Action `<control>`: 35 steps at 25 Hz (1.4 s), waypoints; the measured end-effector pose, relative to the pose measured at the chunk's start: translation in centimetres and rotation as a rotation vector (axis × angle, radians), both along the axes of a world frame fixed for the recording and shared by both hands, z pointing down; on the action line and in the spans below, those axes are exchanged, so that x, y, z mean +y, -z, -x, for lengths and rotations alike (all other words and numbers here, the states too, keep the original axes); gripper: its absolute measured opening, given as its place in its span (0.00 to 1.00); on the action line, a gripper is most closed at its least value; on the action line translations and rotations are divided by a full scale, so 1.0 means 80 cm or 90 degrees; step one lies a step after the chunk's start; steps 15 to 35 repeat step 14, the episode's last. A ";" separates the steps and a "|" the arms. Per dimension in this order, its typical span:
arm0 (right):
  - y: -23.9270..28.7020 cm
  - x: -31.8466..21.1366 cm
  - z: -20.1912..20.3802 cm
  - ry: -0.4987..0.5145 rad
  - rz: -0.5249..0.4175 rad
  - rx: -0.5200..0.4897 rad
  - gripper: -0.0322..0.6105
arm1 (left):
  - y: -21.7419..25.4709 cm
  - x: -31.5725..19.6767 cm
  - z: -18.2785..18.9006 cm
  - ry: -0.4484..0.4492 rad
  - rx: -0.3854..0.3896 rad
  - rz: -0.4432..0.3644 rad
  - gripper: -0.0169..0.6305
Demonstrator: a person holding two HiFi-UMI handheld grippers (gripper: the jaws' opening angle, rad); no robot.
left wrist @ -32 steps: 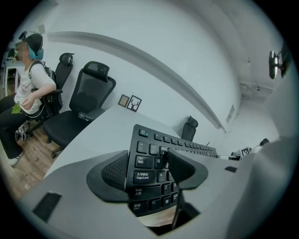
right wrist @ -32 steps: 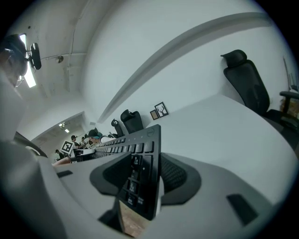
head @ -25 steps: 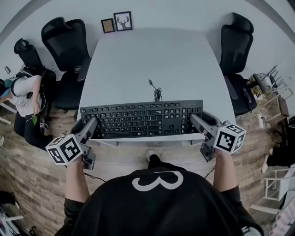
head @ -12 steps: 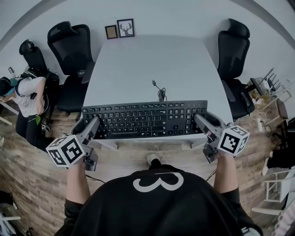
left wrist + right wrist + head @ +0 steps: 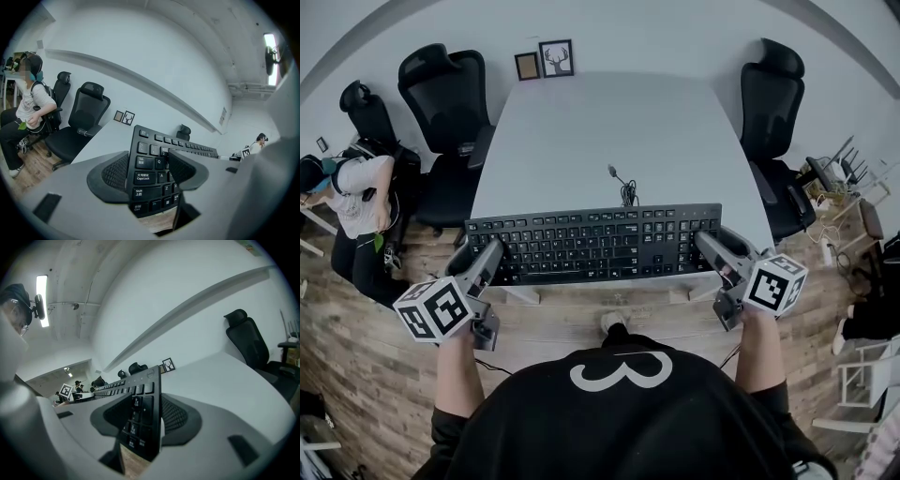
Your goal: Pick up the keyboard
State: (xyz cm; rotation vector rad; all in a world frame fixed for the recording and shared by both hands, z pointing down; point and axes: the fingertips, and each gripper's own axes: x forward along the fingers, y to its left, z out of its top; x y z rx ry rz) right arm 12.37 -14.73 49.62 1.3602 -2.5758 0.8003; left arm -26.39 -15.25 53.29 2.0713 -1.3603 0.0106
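A black full-size keyboard (image 5: 592, 242) lies crosswise at the near edge of the white table (image 5: 609, 122), its front edge level with the table's rim. Its cable (image 5: 622, 186) curls on the table behind it. My left gripper (image 5: 492, 253) is shut on the keyboard's left end; in the left gripper view the pads (image 5: 114, 172) clamp the keyboard (image 5: 152, 159) from above and below. My right gripper (image 5: 705, 244) is shut on the right end, and in the right gripper view the keyboard (image 5: 140, 411) stands between the pads (image 5: 174, 414). Wooden floor shows under both ends.
Black office chairs stand at the table's left (image 5: 445, 94) and right (image 5: 773, 89). Two small framed pictures (image 5: 544, 59) lean at the table's far edge. A seated person (image 5: 352, 202) is at the far left. Clutter and cables (image 5: 834, 178) lie at the right.
Both grippers keep their hold on the keyboard's ends. Only the head view has shifted a little, so the whole scene sits slightly to the right.
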 end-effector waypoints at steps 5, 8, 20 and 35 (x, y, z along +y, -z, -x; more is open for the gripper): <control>0.005 -0.002 -0.001 0.001 0.011 0.008 0.33 | -0.002 0.000 -0.001 0.002 0.010 0.016 0.44; 0.008 -0.003 0.000 0.001 0.013 0.012 0.34 | -0.002 0.001 0.000 0.004 0.013 0.022 0.44; 0.012 0.000 0.000 -0.006 0.018 0.012 0.33 | 0.002 0.001 -0.001 -0.002 0.015 0.026 0.44; 0.012 0.000 0.000 -0.006 0.018 0.012 0.33 | 0.002 0.001 -0.001 -0.002 0.015 0.026 0.44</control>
